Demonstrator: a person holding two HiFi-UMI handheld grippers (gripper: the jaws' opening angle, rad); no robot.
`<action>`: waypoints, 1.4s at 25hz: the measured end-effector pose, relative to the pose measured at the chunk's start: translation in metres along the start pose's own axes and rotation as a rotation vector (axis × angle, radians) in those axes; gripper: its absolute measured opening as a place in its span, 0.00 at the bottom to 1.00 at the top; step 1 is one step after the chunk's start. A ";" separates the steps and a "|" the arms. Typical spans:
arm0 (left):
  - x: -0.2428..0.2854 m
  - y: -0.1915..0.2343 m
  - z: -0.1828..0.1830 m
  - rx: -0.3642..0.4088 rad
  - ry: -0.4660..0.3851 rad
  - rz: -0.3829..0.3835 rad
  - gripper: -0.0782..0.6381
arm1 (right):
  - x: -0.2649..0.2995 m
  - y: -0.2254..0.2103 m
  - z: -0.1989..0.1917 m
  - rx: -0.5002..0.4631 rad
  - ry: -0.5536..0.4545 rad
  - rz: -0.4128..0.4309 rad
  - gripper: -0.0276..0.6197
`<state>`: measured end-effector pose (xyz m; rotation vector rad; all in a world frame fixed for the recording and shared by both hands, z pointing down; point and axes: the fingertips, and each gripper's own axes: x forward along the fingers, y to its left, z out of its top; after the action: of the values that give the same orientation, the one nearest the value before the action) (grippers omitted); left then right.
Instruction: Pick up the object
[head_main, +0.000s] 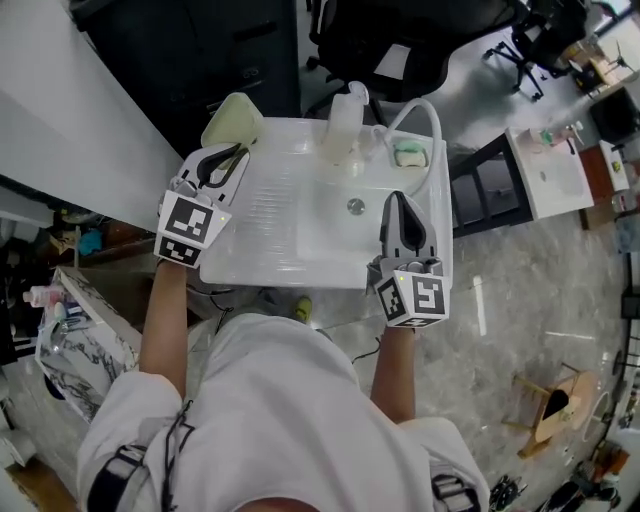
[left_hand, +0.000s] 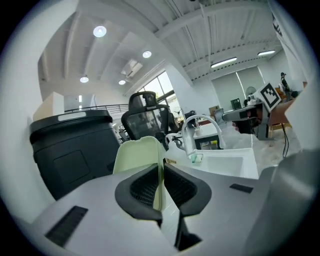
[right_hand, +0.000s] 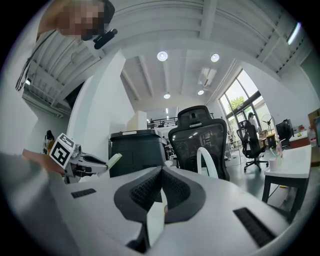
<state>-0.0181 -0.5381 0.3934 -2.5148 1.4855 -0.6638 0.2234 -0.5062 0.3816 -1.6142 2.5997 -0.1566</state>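
The object is a thin pale-green plate-like piece (head_main: 232, 118). My left gripper (head_main: 236, 152) is shut on its near edge and holds it up over the back left corner of the white sink unit (head_main: 300, 250). In the left gripper view the piece (left_hand: 137, 155) stands on edge, pinched between the dark pads (left_hand: 145, 187). My right gripper (head_main: 394, 200) hovers over the right side of the basin, jaws together and empty. The right gripper view shows its pads (right_hand: 145, 192) touching and, far left, the left gripper (right_hand: 75, 161) with the green piece (right_hand: 114, 160).
A curved white faucet (head_main: 430, 120), a white bottle (head_main: 345, 125) and a green soap dish (head_main: 408, 155) stand at the back of the sink. A black cabinet (head_main: 220, 50) and an office chair (head_main: 400, 40) lie beyond. A dark side table (head_main: 485, 185) stands to the right.
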 end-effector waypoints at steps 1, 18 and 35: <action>-0.011 0.003 0.002 -0.010 -0.011 0.022 0.18 | 0.000 0.003 0.002 0.002 -0.004 0.007 0.05; -0.131 0.028 0.005 -0.191 -0.212 0.270 0.17 | -0.006 0.039 0.009 -0.056 -0.022 0.079 0.05; -0.130 0.020 -0.002 -0.213 -0.219 0.260 0.17 | -0.003 0.034 0.005 -0.061 -0.011 0.065 0.05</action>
<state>-0.0886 -0.4354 0.3500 -2.3790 1.8351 -0.1920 0.1950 -0.4888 0.3726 -1.5413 2.6699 -0.0653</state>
